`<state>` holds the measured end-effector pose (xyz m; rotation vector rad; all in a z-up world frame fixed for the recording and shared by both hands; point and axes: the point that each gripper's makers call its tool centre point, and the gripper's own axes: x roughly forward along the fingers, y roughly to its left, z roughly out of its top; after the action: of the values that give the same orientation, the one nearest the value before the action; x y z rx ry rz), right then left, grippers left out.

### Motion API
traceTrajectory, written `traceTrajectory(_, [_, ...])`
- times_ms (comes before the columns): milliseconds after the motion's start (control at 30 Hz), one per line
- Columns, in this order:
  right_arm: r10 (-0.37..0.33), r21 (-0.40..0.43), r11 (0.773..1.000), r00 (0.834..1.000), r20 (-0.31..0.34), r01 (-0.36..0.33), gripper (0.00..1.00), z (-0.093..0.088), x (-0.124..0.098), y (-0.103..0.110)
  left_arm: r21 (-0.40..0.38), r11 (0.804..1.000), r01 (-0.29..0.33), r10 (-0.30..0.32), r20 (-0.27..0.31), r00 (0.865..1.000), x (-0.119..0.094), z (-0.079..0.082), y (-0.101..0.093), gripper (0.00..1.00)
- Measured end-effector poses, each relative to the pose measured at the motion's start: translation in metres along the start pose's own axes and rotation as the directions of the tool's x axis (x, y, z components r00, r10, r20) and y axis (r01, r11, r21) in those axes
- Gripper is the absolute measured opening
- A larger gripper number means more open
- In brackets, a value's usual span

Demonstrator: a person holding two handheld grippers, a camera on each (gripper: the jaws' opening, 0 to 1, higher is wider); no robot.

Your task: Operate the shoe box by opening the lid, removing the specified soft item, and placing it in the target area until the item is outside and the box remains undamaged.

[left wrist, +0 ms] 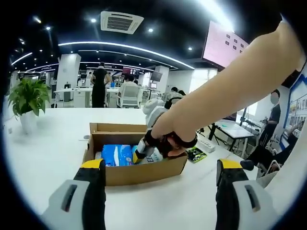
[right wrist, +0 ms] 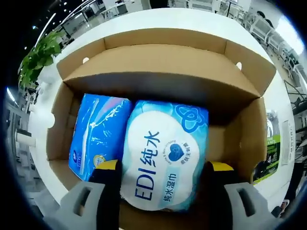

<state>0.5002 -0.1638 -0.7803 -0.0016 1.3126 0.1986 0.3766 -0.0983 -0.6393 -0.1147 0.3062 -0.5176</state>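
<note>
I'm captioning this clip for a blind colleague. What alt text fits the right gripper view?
The right gripper, jaws open, straddles a light blue wet wipes pack lying inside an open cardboard shoe box. A darker blue soft pack lies beside it, and the box sits on a white table.

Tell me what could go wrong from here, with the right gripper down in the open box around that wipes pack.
1. The right gripper straddles the wipes pack, but its jaws look not yet closed; a shallow grab on the soft pack could slip.
2. The blue pack lies against it, so the nearby jaw may catch it.
3. The cardboard box is held by nothing, with the left gripper open short of it; lifting could drag or tip it.
</note>
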Motion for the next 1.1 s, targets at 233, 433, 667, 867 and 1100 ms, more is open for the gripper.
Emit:
traceTrajectory(233, [-0.045,-0.032,0.999,0.999,-0.025,0.044,0.70,0.008,0.025,-0.005,-0.023,1.000,-0.003,0.003,-0.009,1.000,-0.002,-0.009,-0.001,0.97])
traceTrajectory(433, [-0.026,-0.014,1.000,0.997,-0.070,0.025,0.69,0.008,0.031,-0.005,-0.035,0.999,-0.002,0.001,-0.023,1.000,0.001,-0.015,0.000,0.97])
traceTrajectory(667, [0.018,-0.091,0.995,0.996,-0.082,-0.026,0.67,0.007,0.031,-0.005,-0.030,1.000,0.010,-0.011,-0.023,1.000,0.007,-0.013,0.000,0.96])
traceTrajectory(867, [0.066,-0.356,0.930,0.994,-0.089,-0.094,0.67,0.015,0.036,-0.014,-0.021,0.999,0.037,-0.038,-0.026,0.999,0.013,-0.012,-0.007,0.96])
traceTrajectory(1100, [0.021,-0.378,0.925,0.998,-0.061,-0.042,0.67,0.020,0.039,-0.020,-0.027,0.999,0.045,-0.046,-0.040,0.998,0.016,-0.017,-0.007,0.96])
